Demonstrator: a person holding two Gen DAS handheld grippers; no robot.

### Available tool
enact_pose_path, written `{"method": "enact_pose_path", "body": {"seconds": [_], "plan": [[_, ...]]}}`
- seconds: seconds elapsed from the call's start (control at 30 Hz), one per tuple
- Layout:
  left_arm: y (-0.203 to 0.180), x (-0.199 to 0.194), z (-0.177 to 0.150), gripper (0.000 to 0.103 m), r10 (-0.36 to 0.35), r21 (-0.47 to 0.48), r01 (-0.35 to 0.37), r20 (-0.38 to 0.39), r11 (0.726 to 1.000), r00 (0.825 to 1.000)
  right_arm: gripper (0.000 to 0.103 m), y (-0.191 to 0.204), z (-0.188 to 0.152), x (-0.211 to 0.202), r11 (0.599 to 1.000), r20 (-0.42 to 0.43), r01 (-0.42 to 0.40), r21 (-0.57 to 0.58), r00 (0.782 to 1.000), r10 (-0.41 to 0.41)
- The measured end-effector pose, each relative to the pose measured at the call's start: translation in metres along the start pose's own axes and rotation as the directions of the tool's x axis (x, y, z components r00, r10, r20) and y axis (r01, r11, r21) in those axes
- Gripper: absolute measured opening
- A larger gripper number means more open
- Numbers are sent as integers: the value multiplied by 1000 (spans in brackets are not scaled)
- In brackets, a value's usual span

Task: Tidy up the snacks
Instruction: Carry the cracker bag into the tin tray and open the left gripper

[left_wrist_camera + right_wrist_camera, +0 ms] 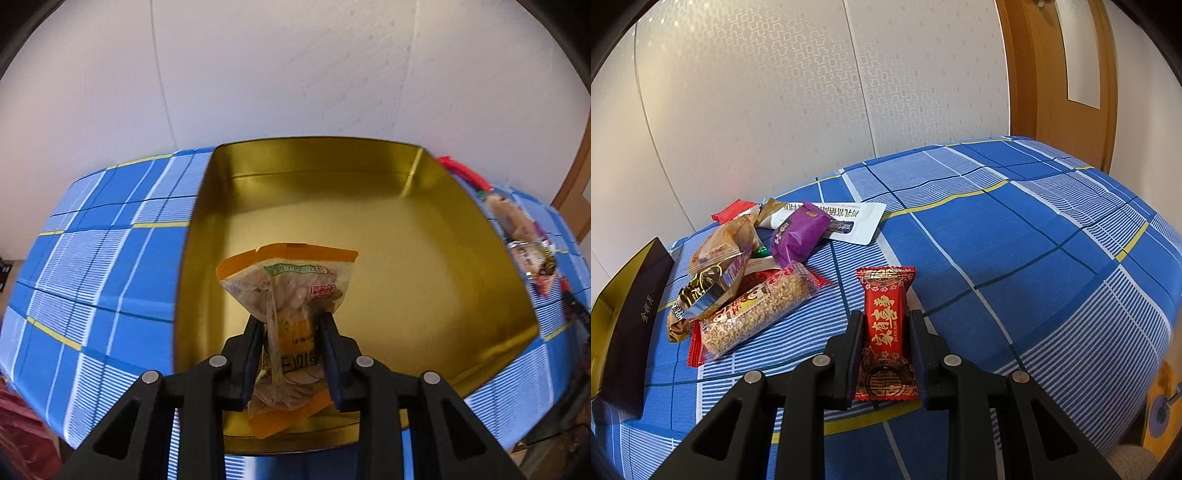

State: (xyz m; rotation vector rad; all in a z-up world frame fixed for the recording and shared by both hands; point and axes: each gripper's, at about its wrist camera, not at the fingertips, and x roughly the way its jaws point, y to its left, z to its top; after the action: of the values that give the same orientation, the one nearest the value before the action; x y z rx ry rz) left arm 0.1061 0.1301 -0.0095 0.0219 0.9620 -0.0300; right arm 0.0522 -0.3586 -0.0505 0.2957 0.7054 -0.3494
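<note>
In the left wrist view, an orange-edged snack bag (291, 317) is clamped between the jaws of the left gripper (290, 321), held over the open gold tin (480, 295). The bag's crumpled lower part is pinched by both pads, and its top edge fans out toward 12 o'clock above the tin's bare floor. The tin is seen resting on the blue checked cloth (110, 266). More snacks (524, 240) are lined along the tin's outer wall at 3 o'clock.

In the right wrist view, a red candy (886, 332) with gold lettering is gripped lengthwise by the right gripper (884, 325), the pads pressed against its two long sides. It cannot be told whether the candy is lifted off the cloth (1015, 240). A pile of snacks is gathered at 10 o'clock from the gripper: a grain bar (757, 314) in clear wrap nearest, a purple packet (801, 232) behind it, and a white sachet (857, 221) at the back. The tin's dark outer wall (631, 325) is seen at 9 o'clock, just beside the pile.
</note>
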Motion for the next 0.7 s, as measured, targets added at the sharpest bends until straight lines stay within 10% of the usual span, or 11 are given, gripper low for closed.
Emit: {"method": "enact_pose_path", "body": {"seconds": [0.3, 0.7], "plan": [[5, -8, -7, 32, 99, -17, -98, 22, 995, 995, 25, 0, 0, 0, 1000, 0, 0, 2, 1000, 0], [-5, -37, -23, 32, 41, -107, -27, 137, 994, 990, 22, 2, 3, -17, 999, 61, -37, 0, 997, 37]]}}
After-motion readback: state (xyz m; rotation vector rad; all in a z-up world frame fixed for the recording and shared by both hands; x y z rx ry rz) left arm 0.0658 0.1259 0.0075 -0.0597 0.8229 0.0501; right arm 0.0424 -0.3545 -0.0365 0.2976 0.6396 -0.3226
